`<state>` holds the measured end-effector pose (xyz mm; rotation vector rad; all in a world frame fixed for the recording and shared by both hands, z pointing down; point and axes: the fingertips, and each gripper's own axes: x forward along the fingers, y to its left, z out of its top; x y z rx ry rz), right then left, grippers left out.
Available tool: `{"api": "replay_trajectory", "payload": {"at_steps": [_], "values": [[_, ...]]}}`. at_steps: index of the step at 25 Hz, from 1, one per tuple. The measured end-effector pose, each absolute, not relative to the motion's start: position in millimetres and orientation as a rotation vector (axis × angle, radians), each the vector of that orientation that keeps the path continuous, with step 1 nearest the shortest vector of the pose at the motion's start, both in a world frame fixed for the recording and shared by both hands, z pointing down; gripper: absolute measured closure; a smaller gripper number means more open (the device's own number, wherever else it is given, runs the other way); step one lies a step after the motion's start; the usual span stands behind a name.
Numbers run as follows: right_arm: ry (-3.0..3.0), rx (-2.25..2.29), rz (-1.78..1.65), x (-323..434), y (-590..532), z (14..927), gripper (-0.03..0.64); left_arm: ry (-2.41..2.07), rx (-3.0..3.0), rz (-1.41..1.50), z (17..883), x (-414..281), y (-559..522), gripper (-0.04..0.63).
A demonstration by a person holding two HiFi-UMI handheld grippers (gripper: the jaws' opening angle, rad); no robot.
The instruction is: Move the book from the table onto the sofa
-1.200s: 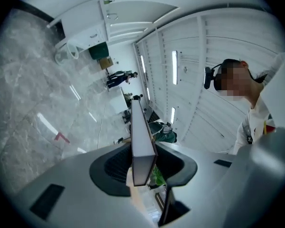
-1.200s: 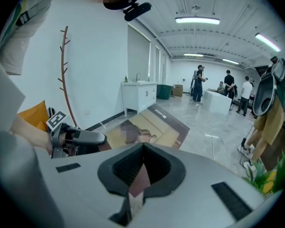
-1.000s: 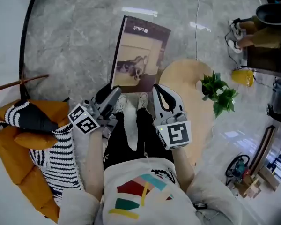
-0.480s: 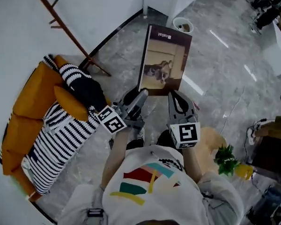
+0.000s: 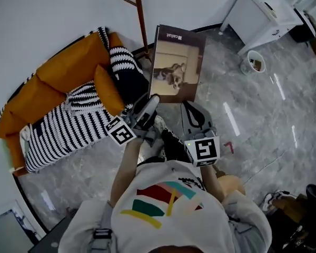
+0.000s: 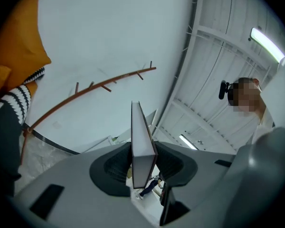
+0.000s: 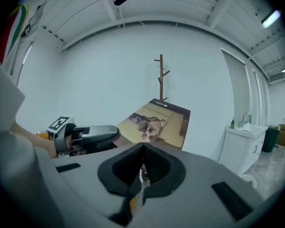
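Orange sofa (image 5: 58, 78) sat way over on the left against the white wall (image 5: 42, 15). It had a black-and-white striped blanket (image 5: 63, 136) spread over the seat and an orange cushion (image 5: 108, 91) propped up near its right end. Just right of that, a thin brown wooden coat rack (image 5: 141, 20) stood by the wall.

Next came the left gripper (image 5: 151, 102), reaching up and away from the person. Its jaws were partway open and clamped on the lower left edge of the book (image 5: 176, 67). In the left gripper view the book stood edge-on between the pads, with both of them pressed against its sides.

So the book was up in the air, not lying on anything. It was near the sofa's right end, above the grey marble floor (image 5: 253, 115), with its brownish photo cover facing up at the head camera.

The right gripper (image 5: 189, 107) was at the book's lower right edge. Its own view showed the jaws closed together with nothing pinched between them, and the cover spread out just past the tips. Honestly couldn't tell if the tips actually touched the book.

Below both grippers was the person's white shirt (image 5: 168, 210) with a colourful print. Further right, a white cabinet (image 5: 260, 15) stood in the corner, and a small white bin (image 5: 253, 63) sat on the floor just in front of it.
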<state>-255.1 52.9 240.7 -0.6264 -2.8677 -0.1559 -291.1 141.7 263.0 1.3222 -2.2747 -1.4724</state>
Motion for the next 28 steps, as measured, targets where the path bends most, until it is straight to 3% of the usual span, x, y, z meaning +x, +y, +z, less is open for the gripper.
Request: {"api": "replay_trajectory", "payload": {"at_steps": [12,17,28], "values": [[-2.73,-1.008,-0.046,-454,161,256,0.606,-2.605,0.974,-1.476,255,-430,286,0.44],[-2.672,-1.161,-0.031,-481,164,271,0.606,-2.707,0.816,-1.456,262,-429,291,0.44],[-2.52,-1.408,-0.116,-493,324,275,0.606,-2.811,0.393,-1.605,291,-400,458,0.44]]}}
